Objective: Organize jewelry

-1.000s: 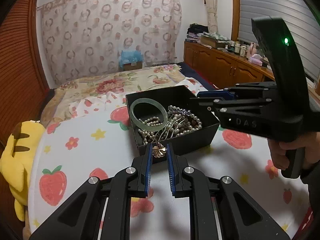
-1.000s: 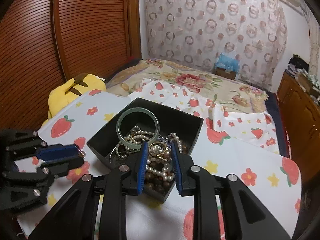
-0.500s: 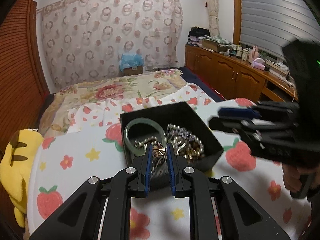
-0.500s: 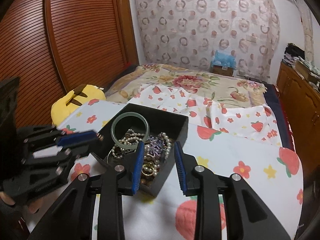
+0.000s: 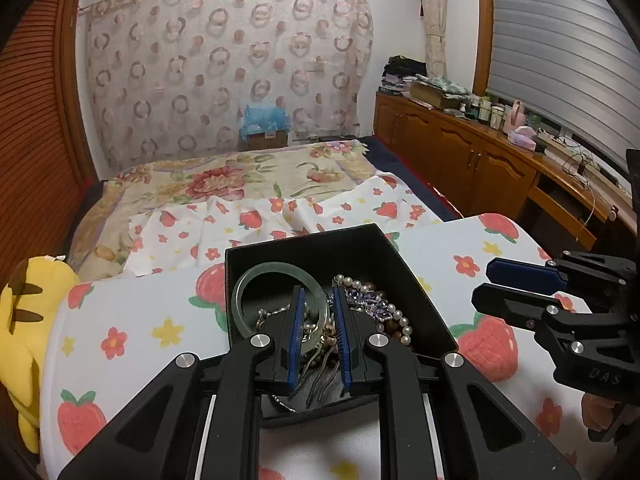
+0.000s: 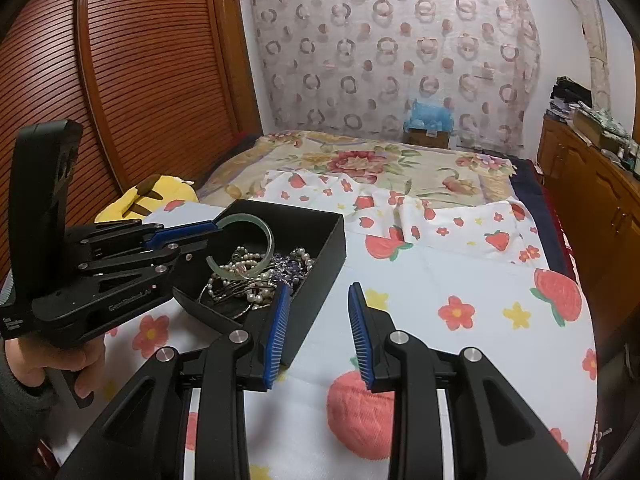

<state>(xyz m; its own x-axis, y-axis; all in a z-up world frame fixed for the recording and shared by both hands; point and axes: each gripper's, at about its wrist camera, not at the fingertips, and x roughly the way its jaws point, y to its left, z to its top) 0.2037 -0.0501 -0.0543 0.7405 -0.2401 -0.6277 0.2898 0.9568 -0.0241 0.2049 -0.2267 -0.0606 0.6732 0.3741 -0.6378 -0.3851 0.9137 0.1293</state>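
A black box sits on a strawberry-print cloth and holds a green jade bangle, pearl strands and tangled chains. My left gripper hangs over the box with its jaws slightly apart, the bangle's rim and chains seen between them; nothing is clearly held. In the right wrist view the box and bangle lie left of centre, with the left gripper above them. My right gripper is open and empty, right of the box over the cloth.
A yellow plush toy lies at the table's left edge. A floral bed is behind the table. A wooden cabinet with clutter runs along the right wall. A slatted wooden door is on the left.
My left gripper moved forward over the box and its gold flower piece is no longer between the jaws. My right gripper pulled back out of the box to the right and opened wider.
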